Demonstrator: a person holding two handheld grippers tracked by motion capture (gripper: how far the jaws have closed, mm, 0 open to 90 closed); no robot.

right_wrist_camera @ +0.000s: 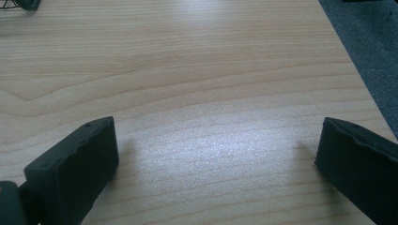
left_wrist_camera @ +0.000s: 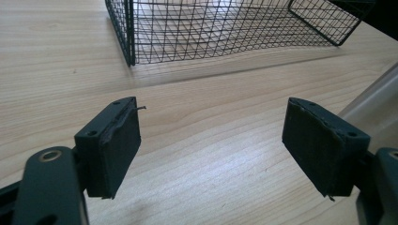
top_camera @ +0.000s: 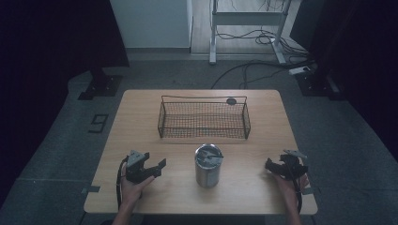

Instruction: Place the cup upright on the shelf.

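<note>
A shiny metal can [top_camera: 208, 166] stands upright on the wooden table [top_camera: 141, 117], near the front and between my two grippers. Its side shows at the right edge of the left gripper view [left_wrist_camera: 375, 98]. Behind it sits a black wire basket [top_camera: 204, 136] with nothing visible inside; its near corner [left_wrist_camera: 129, 42] shows ahead of the left jaws. My left gripper [top_camera: 158, 168] [left_wrist_camera: 213, 140] rests left of the can, jaws wide apart over bare wood. My right gripper [top_camera: 270, 166] [right_wrist_camera: 218, 150] lies right of the can, open, with nothing between its pads.
A small black round object [top_camera: 231, 101] lies on the table behind the basket. The table's right edge [right_wrist_camera: 356, 70] runs close beside the right gripper, with grey floor beyond. Cables and a desk frame [top_camera: 248, 28] stand on the floor at the back.
</note>
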